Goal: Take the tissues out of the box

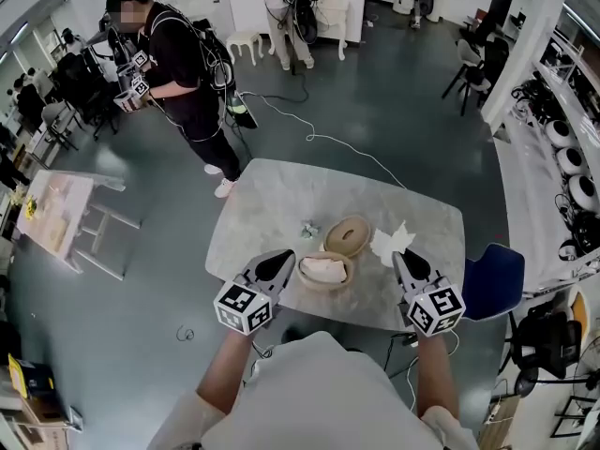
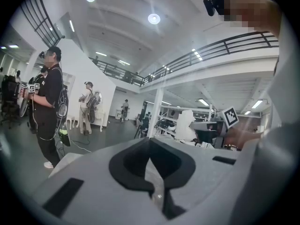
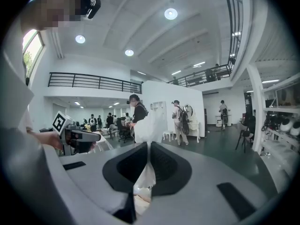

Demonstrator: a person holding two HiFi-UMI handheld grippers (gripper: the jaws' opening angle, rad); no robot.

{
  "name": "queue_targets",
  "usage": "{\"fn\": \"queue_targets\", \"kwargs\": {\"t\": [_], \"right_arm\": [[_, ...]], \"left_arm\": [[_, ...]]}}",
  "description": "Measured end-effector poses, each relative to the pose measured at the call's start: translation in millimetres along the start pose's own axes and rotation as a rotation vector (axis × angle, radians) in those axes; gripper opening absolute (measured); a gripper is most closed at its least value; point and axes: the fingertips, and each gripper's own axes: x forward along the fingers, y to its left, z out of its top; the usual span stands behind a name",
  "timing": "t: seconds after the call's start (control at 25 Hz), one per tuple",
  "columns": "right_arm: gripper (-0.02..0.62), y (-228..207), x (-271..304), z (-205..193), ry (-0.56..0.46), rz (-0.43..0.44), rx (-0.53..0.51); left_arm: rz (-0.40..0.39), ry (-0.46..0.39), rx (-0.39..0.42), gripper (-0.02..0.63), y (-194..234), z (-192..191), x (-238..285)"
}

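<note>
I'm lifting: right gripper (image 1: 402,257) pinches a tissue (image 1: 392,241), box (image 1: 325,286) at its 9 o'clock; left gripper (image 1: 284,258) pressed together, empty; next, drop it on the table (image 1: 262,212)

We see a bright room. Round lamps (image 3: 170,13) on the ceiling shine down, and one lamp (image 2: 153,18) has a soft glow around it. Daylight comes in at a window (image 3: 32,46). The tissue (image 1: 392,243) looks very white on the table (image 1: 272,204). Shadows are soft. Straight rails (image 2: 243,43) bend near the edges, and the corners are black.
</note>
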Motion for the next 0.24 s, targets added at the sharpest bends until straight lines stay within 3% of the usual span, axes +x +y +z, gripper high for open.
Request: {"fn": "queue_targets", "kwargs": {"t": [0.24], "right_arm": [[0.043,3.8,0.1,-2.2,-0.004,0.009,0.003]], "left_arm": [[0.009,-0.003,-0.006,0.009,-1.2,-3.7,-3.8]]}}
